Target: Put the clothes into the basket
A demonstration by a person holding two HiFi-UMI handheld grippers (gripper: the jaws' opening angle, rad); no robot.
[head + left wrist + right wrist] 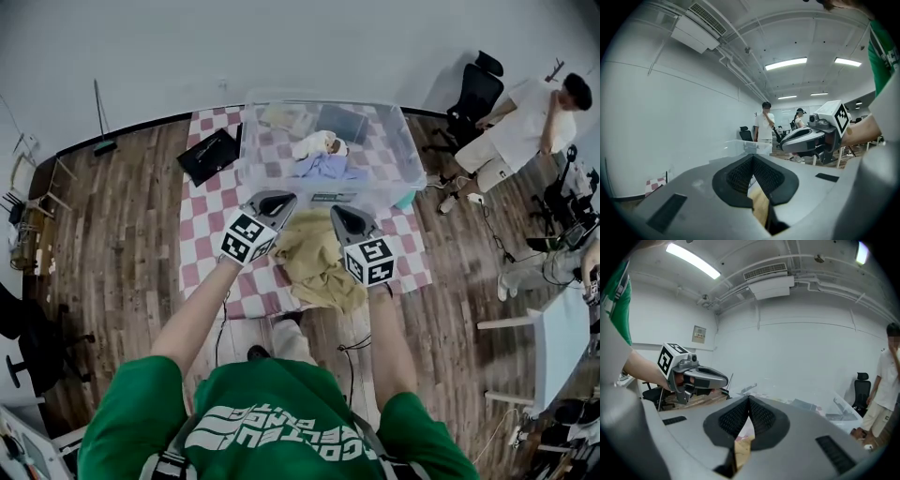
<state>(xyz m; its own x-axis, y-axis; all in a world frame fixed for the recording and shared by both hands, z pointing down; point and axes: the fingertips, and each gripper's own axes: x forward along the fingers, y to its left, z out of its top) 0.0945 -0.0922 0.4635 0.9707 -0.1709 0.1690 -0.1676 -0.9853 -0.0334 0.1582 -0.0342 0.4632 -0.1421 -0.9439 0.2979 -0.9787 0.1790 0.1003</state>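
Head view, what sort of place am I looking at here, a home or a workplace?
Probably an office or lab workspace rather than a home: there is a black office chair, with long strip lights and a ceiling air-conditioning unit overhead.

One overhead, two facing forward
Head view looked steeply down; gripper views faced near-level along their own jaws, close, catching the right gripper [783,142] and left gripper [725,379] crosswise.
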